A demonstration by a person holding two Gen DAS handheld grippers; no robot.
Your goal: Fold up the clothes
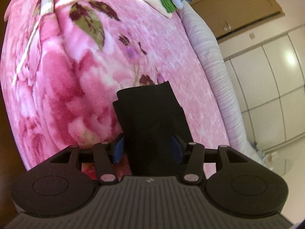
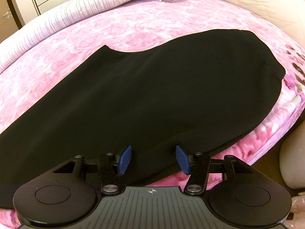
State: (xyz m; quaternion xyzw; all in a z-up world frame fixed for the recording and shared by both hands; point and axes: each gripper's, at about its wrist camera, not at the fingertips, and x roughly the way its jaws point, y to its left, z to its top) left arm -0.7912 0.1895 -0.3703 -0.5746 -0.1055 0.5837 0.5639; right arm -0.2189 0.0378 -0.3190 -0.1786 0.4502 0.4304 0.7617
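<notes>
**A:** Why are you keeping your left tongs (image 1: 147,148) so close to the black garment (image 1: 150,114)?

**B:** You are pinching a bunched, doubled-over part of it between the blue pads (image 1: 119,150). The cloth is filling the gap between them and running straight ahead of the tongs, so they are clamped on it. That is probably letting you carry this end across for a fold.

**A:** And where is the rest of it lying?

**B:** In the right wrist view the black garment (image 2: 152,87) is spreading flat over the pink floral blanket (image 2: 156,21) on the bed, directly ahead of your right tongs (image 2: 153,159) and running off to their left. Flat cloth is giving you a clean base to fold onto.

**A:** Are the right tongs gripping?

**B:** No. Their blue pads are standing apart above the near edge, with nothing caught between them. You are likely holding them ready to pin or pick up that hem.

**A:** Anything else nearby?

**B:** Far ahead of the left tongs, a stack of folded clothes (image 1: 167,0) is sitting at the blanket's edge, well apart from the garment.
</notes>
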